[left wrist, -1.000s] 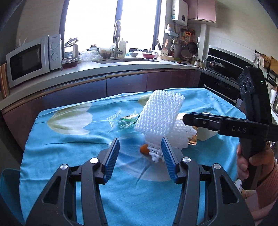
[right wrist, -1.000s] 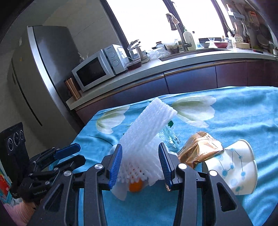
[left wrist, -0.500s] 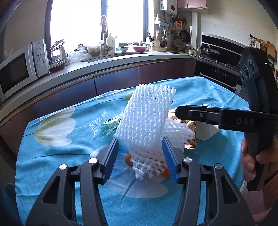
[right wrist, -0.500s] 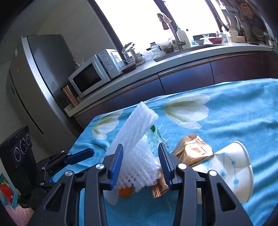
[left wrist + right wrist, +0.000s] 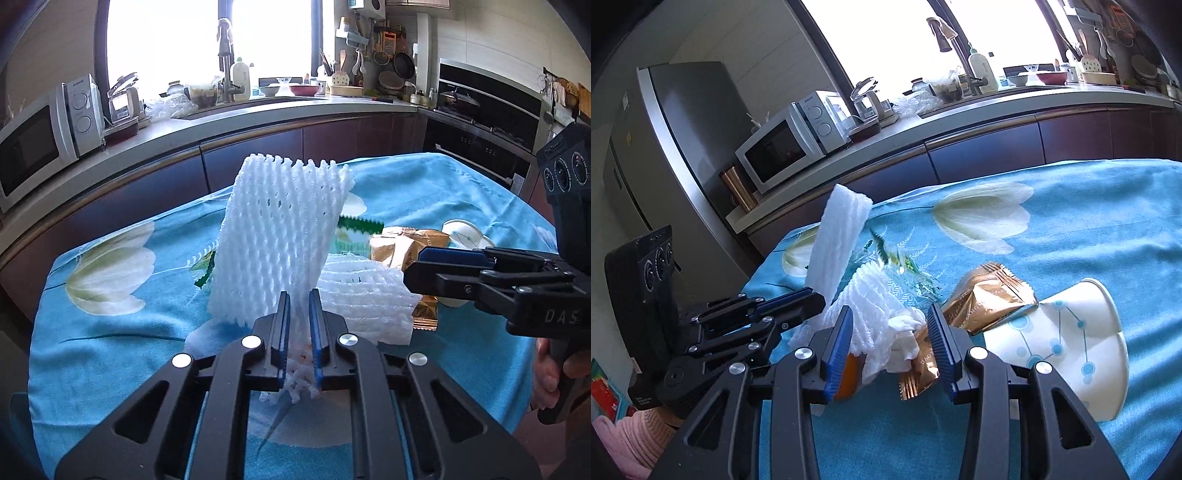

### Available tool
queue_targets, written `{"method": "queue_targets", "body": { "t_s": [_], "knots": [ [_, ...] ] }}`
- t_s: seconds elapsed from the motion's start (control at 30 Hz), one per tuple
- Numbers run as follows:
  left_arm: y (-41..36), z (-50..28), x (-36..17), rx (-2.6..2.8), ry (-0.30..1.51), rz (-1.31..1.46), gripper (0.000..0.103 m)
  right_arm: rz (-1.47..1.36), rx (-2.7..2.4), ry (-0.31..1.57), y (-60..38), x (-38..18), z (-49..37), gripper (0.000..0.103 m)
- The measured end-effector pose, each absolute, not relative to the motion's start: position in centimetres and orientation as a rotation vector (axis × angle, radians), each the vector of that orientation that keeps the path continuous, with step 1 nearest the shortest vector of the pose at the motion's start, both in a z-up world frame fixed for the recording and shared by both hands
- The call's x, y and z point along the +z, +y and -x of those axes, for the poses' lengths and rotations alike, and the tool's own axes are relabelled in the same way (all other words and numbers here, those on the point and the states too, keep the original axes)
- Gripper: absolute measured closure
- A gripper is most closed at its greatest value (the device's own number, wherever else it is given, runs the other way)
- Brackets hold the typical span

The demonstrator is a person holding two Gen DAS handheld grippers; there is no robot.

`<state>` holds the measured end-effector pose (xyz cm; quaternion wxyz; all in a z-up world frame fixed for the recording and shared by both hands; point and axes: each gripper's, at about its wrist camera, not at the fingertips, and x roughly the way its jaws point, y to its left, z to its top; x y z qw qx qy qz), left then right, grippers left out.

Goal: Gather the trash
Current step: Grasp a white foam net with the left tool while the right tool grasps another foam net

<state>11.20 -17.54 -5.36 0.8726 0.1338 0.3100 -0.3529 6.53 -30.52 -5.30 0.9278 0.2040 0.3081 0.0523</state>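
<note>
Foam net [image 5: 280,236] is the grab step now: my left tool [image 5: 297,325] is closing, pads pinching its base. Right tool [image 5: 890,343] apart around wrappers, w/o grip. Next: lift slowly.

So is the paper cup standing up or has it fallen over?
Fallen over. The paper cup lies on its side on the blue tablecloth, its open mouth facing the camera, beside a gold wrapper.

Black tongs [image 5: 298,332], blue pads [image 5: 837,343], silver screws, pink sleeve [image 5: 631,439]
</note>
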Motion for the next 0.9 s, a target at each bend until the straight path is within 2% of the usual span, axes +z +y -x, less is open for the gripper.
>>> {"method": "queue_targets", "body": {
  "t_s": [0.53, 0.6, 0.67, 0.73, 0.9],
  "knots": [
    [-10.5, -10.3, -3.2, -0.662, 0.627, -0.163, 0.093, -0.322, 0.126, 0.688, -27.4, -5.5, -8.2, 0.063],
    [-9.6, -10.2, -3.3, -0.650, 0.631, -0.153, 0.093, -0.323, 0.133, 0.694, -27.3, -5.6, -8.3, 0.069],
    [-8.8, -10.2, -3.4, -0.638, 0.636, -0.145, 0.093, -0.322, 0.141, 0.703, -27.0, -5.7, -8.4, 0.083],
    [-8.1, -10.1, -3.4, -0.629, 0.639, -0.135, 0.093, -0.319, 0.143, 0.705, -26.7, -5.7, -8.4, 0.090],
    [-6.3, -9.8, -3.5, -0.607, 0.644, -0.121, 0.093, -0.318, 0.161, 0.681, -26.2, -4.9, -7.8, 0.093]
  ]
}}
